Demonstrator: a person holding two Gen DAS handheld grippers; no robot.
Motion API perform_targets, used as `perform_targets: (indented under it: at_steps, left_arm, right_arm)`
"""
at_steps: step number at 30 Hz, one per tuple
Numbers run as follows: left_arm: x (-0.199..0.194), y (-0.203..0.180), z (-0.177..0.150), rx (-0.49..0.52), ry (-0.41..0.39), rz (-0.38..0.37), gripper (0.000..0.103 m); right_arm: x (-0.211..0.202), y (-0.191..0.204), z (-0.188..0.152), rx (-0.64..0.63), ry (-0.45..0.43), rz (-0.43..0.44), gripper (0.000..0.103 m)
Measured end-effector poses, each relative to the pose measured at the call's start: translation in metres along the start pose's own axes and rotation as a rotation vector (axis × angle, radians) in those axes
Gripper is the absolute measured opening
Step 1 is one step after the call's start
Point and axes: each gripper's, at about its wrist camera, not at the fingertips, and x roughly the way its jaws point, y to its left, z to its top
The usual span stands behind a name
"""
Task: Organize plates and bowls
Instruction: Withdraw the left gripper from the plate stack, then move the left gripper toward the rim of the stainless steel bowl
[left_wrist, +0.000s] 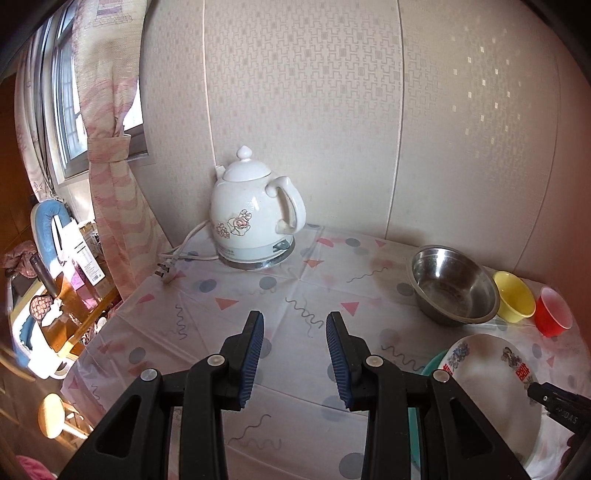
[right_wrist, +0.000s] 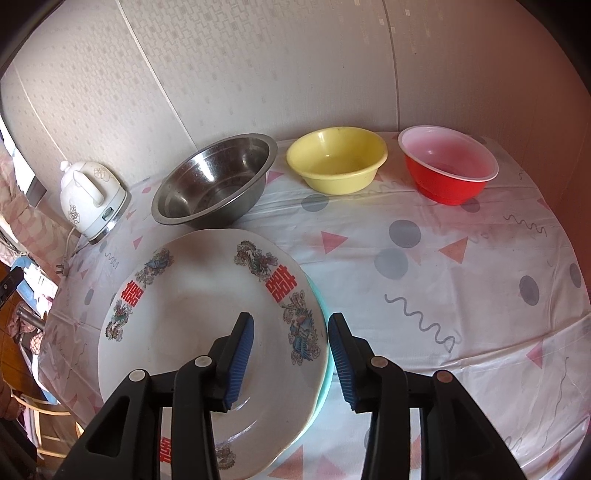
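Note:
A white plate with red and blue dragon prints (right_wrist: 192, 317) lies on top of a teal plate (right_wrist: 325, 369), whose edge shows at its right. My right gripper (right_wrist: 291, 360) is open, its jaws astride the white plate's right rim. Behind stand a steel bowl (right_wrist: 218, 181), a yellow bowl (right_wrist: 338, 160) and a red bowl (right_wrist: 448, 170) in a row. My left gripper (left_wrist: 295, 358) is open and empty over the tablecloth, left of the plates (left_wrist: 491, 384). The steel bowl (left_wrist: 454, 284), yellow bowl (left_wrist: 515, 295) and red bowl (left_wrist: 552, 310) show at its right.
A white electric kettle (left_wrist: 255, 218) with cord and plug (left_wrist: 168, 271) stands at the table's back left by the wall. The table's left edge drops to a cluttered side table (left_wrist: 66, 291) and a stool (left_wrist: 55, 413). A curtain (left_wrist: 110, 147) hangs by the window.

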Motion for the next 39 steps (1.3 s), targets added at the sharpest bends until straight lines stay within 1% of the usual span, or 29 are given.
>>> perform_targets:
  at_steps: [7,12,17,25,39]
  left_arm:
    - [0.001,0.01,0.0,-0.004,0.006,0.035,0.036]
    - [0.005,0.008,-0.001,-0.001,0.015,0.038,0.036]
    - [0.014,0.001,-0.003,0.016,0.036,0.025,0.036]
    - [0.032,-0.022,-0.004,0.057,0.065,-0.009,0.036]
    - [0.063,-0.054,-0.001,0.109,0.119,-0.069,0.036]
  right_arm:
    - [-0.001,0.007,0.011,-0.026,-0.02,-0.001,0.043]
    - [-0.001,0.015,0.021,-0.052,-0.035,0.014,0.043]
    - [0.005,0.024,0.03,-0.061,-0.028,0.037,0.043]
    - [0.015,0.033,0.04,-0.072,-0.016,0.057,0.043]
    - [0.033,0.034,0.059,-0.022,0.015,0.088,0.043]
